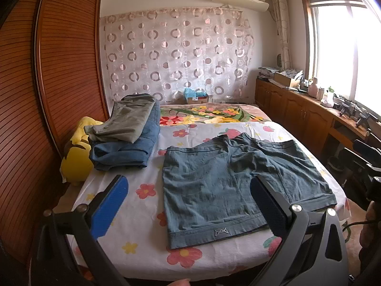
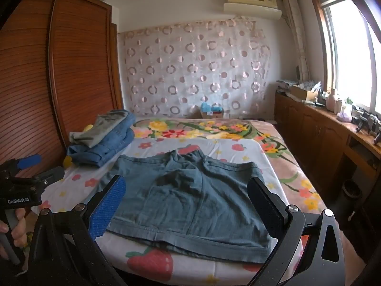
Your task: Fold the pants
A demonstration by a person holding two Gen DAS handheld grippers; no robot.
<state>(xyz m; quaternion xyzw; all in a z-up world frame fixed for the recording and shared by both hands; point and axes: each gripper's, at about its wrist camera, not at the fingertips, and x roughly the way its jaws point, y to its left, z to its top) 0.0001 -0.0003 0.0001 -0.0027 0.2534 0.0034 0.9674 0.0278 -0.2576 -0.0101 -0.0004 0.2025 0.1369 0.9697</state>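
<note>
A pair of grey-blue shorts [image 1: 228, 181] lies flat on the flowered bed sheet [image 1: 142, 166], waistband toward the near edge, legs pointing away. It also shows in the right wrist view [image 2: 190, 197]. My left gripper [image 1: 188, 205] is open and empty, held above the near edge of the bed over the shorts' left part. My right gripper [image 2: 188, 205] is open and empty, held above the near hem of the shorts. The left gripper also shows at the left edge of the right wrist view [image 2: 35, 166].
A stack of folded jeans and grey pants [image 1: 126, 138] sits at the bed's left, next to a yellow plush toy [image 1: 76, 157]. A wooden wardrobe [image 1: 59, 71] stands to the left. Low wooden cabinets [image 1: 297, 109] with clutter run under the window on the right.
</note>
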